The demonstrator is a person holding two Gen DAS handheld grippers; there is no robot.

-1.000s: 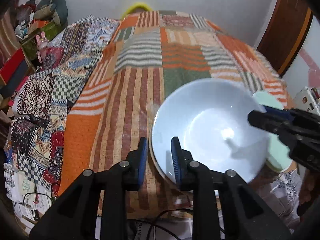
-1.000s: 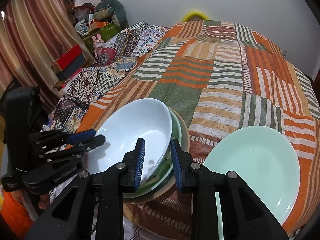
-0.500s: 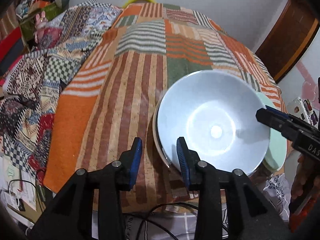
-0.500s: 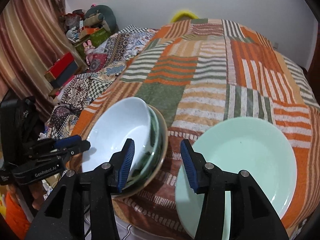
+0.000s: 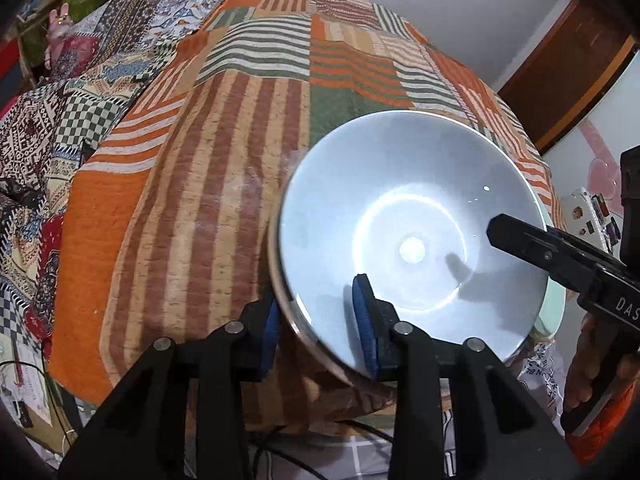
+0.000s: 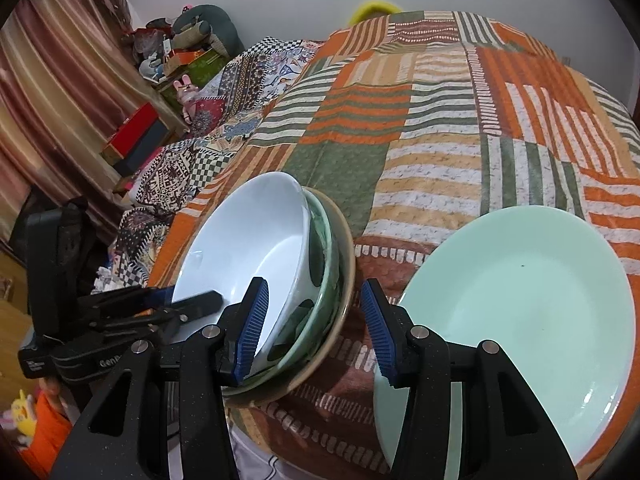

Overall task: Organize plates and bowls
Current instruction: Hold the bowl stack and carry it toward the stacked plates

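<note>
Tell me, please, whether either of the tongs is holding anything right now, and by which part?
Neither has closed. The left tongs straddle the white bowl's near rim, jaws open; the right tongs are open over the stack's edge.

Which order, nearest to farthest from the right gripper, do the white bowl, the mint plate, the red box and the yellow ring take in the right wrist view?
From the right gripper:
1. White bowl, at the left finger, atop the stack.
2. Mint plate, just right of the fingers; too close to the bowl to rank firmly.
3. Red box, far left by the curtain.
4. Yellow ring, beyond the bed's far end.
</note>
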